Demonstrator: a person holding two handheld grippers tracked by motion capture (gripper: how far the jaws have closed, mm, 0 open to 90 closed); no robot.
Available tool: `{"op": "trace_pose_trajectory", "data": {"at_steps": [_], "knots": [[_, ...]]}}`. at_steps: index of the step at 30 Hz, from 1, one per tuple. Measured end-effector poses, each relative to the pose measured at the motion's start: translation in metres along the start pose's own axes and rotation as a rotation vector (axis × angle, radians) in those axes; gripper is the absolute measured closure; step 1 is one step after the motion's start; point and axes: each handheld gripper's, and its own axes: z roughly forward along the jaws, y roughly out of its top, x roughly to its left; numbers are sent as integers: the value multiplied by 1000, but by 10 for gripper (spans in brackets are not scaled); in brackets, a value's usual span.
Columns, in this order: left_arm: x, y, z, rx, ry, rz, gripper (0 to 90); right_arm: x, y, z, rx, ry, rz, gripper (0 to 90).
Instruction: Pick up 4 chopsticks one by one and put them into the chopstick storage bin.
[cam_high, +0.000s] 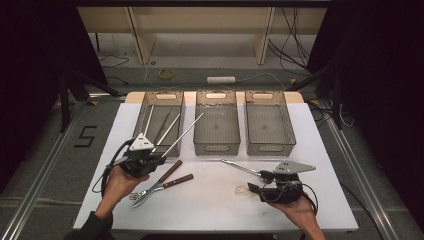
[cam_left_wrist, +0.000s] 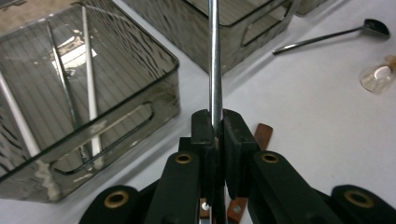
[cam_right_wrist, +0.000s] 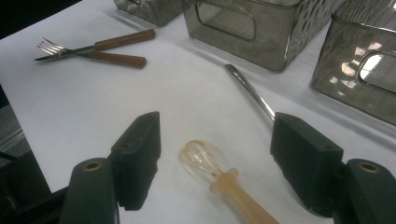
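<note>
My left gripper (cam_high: 159, 158) is shut on a long thin metal rod (cam_high: 182, 134), lifted off the table and slanting toward the bins. In the left gripper view the rod (cam_left_wrist: 215, 65) rises straight from between the closed jaws (cam_left_wrist: 215, 122). My right gripper (cam_high: 256, 182) rests low near the table's front right with its jaws wide apart. A small whisk (cam_right_wrist: 205, 161) with a pale clear head and a tan handle lies between them, untouched by either pad (cam_right_wrist: 140, 140). The whisk (cam_high: 242, 190) lies flat on the white table.
Three smoky clear bins stand in a row at the back: the left bin (cam_high: 165, 93) holds several metal sticks (cam_left_wrist: 88, 79), the middle bin (cam_high: 216, 145) and right bin (cam_high: 270, 147) look bare. A long metal spoon (cam_high: 240, 166) lies beside the right gripper. A wooden-handled fork and knife (cam_high: 162, 184) lie crossed.
</note>
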Motion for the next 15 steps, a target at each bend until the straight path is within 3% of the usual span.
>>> {"op": "trace_pose_trajectory", "data": {"at_steps": [10,15], "knots": [[24,10,2,-36,50,-90,836,0,0,0,-10,9,11,326],[34,14,6,-36,73,-107,836,3,0,0,-16,17,2,308]]}}
